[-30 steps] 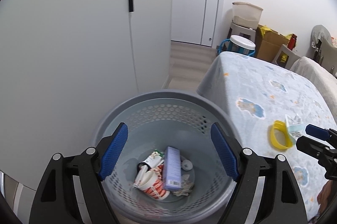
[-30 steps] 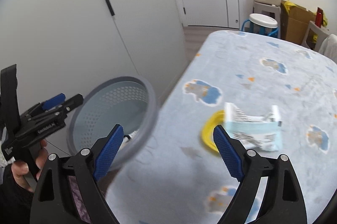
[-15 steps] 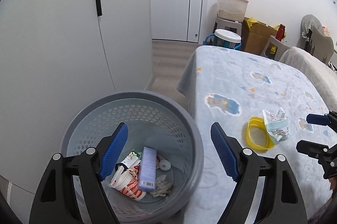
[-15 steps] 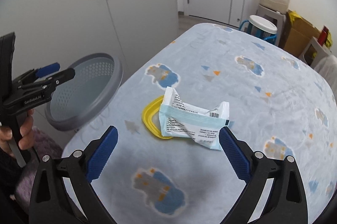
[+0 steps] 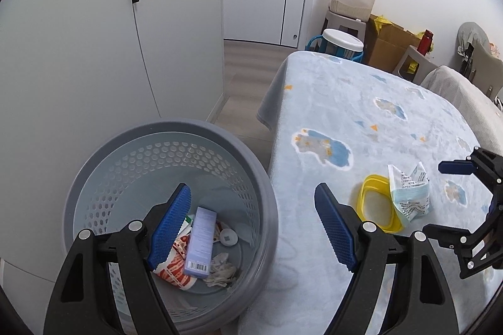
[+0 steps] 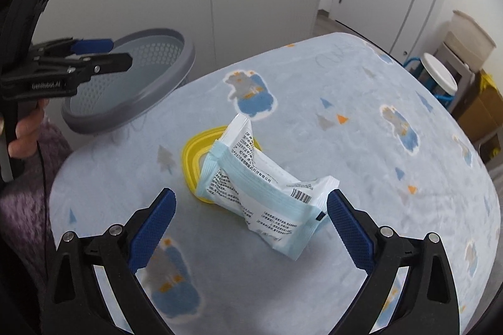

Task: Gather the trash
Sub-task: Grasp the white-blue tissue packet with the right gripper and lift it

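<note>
A crumpled white and pale blue wrapper (image 6: 261, 187) lies on the blue blanket, half over a yellow ring-shaped lid (image 6: 191, 152). My right gripper (image 6: 251, 196) hangs just above the wrapper, open wide, a pad on either side and neither touching it. The left wrist view shows the same wrapper (image 5: 408, 193), lid (image 5: 374, 203) and right gripper (image 5: 433, 198) at the right. My left gripper (image 5: 251, 187) is open and empty over the rim of the grey perforated basket (image 5: 176, 127). The basket holds a purple box (image 5: 201, 243), a red and white cup (image 5: 176, 269) and tissue (image 5: 220, 269).
The basket (image 6: 151, 102) stands on the floor against the blanket-covered bed's corner (image 5: 276, 102), with white wardrobe doors (image 5: 78, 52) behind. A hand (image 6: 26, 127) holds the left gripper (image 6: 121, 53). A stool, a lidded bucket (image 5: 341, 41) and cardboard boxes stand by the far wall.
The right gripper has rolled and come down toward the wrapper, with its jaws wider. The left gripper has shifted so the basket sits further left in its view.
</note>
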